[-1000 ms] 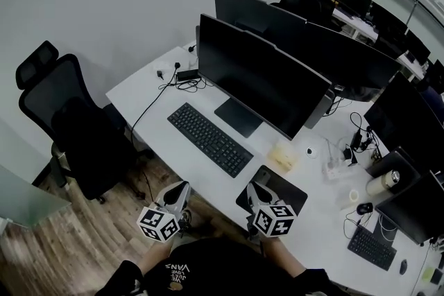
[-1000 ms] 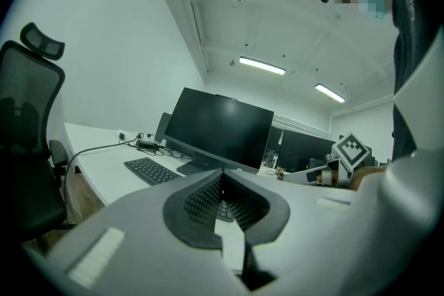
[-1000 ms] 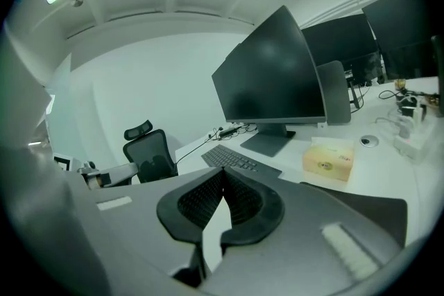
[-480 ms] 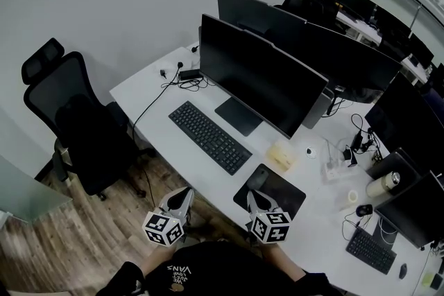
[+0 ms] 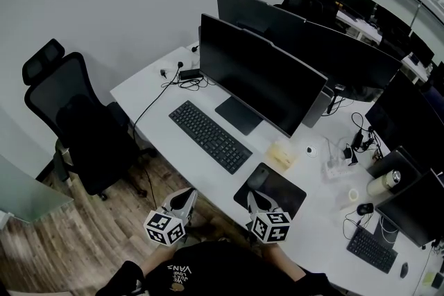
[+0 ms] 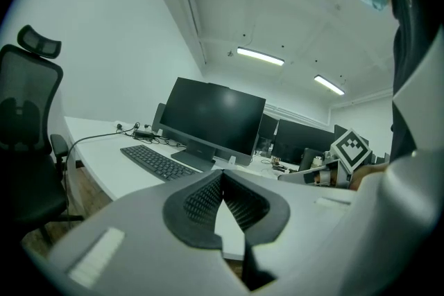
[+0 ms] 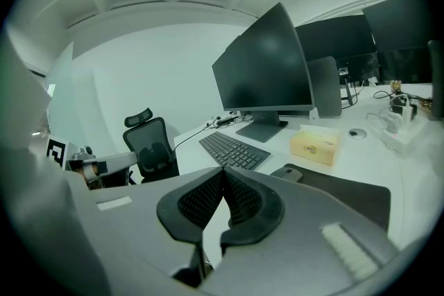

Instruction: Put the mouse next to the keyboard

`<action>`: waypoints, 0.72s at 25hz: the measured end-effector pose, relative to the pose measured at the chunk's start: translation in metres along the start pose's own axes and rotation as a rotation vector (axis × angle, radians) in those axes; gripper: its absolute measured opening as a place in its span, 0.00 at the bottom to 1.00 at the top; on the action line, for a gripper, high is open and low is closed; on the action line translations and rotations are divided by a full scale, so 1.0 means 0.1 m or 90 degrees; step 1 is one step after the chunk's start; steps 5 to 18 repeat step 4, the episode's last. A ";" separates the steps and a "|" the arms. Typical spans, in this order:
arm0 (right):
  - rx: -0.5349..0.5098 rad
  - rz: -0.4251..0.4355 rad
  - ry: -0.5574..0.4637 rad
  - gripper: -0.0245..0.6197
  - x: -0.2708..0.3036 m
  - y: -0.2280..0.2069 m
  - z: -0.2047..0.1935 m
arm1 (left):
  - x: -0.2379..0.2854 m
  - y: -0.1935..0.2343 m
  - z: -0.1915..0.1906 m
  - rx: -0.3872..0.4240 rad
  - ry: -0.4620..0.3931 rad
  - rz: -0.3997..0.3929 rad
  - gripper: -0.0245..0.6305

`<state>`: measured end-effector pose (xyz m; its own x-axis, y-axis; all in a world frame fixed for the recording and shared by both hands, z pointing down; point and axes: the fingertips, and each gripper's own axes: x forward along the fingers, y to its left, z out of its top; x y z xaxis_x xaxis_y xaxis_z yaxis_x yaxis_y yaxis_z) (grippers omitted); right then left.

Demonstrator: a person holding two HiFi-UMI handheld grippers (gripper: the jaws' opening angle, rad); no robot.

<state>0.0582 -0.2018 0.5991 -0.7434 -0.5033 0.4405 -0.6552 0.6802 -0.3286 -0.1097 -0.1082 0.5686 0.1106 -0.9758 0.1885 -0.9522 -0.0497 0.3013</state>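
Hovering by the tabletop's (image 5: 150, 89) front edge, both grippers are clenched on nothing. The right gripper (image 5: 255, 198) sits over the near corner of the black mouse pad (image 5: 283, 195), and the left gripper (image 5: 183, 200) is off the edge, above the wooden floor (image 5: 83, 239). What looks like the mouse (image 7: 291, 174) lies on the pad's left corner, apart from the keyboard (image 5: 209, 136).

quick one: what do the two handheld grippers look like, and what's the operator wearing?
Left gripper and right gripper match: light grey bodies, each carrying a white cube with black square markers. The fingers are grey with black, finely ribbed pads tapering to a point. No cables visible. The person wears a black top with white print.
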 end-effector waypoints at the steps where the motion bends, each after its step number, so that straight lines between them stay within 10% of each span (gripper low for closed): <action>1: 0.000 0.000 0.000 0.05 0.01 0.00 0.00 | 0.00 0.00 0.00 0.000 0.000 0.000 0.04; 18: -0.001 0.000 0.001 0.05 0.03 0.02 0.00 | -0.01 0.03 0.01 0.001 0.002 -0.001 0.04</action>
